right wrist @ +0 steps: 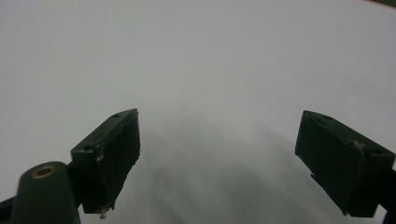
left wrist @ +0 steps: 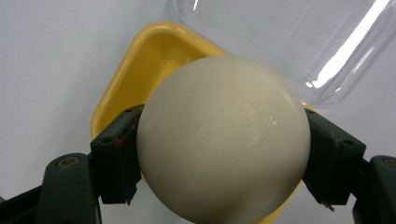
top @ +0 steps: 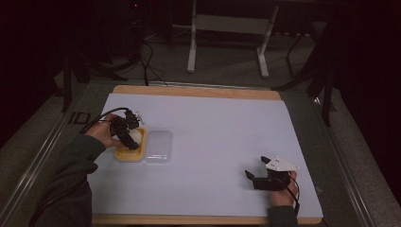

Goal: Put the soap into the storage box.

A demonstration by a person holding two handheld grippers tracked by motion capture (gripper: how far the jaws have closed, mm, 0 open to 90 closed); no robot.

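The left gripper squeezes a big white ball over the yellow tray. A clear lid lies at the tray's 3 o'clock. The right gripper gapes wide, holding nothing. No writing is readable.

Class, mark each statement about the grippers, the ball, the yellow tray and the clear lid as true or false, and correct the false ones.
1. The left gripper grips a cream ball. True.
2. The ball is held above a yellow tray. True.
3. The right gripper holds the clear lid. False: its jaws are open and empty over the white sheet.
4. The clear lid covers the yellow tray. False: it lies beside the tray.
5. The tray is blue. False: yellow.
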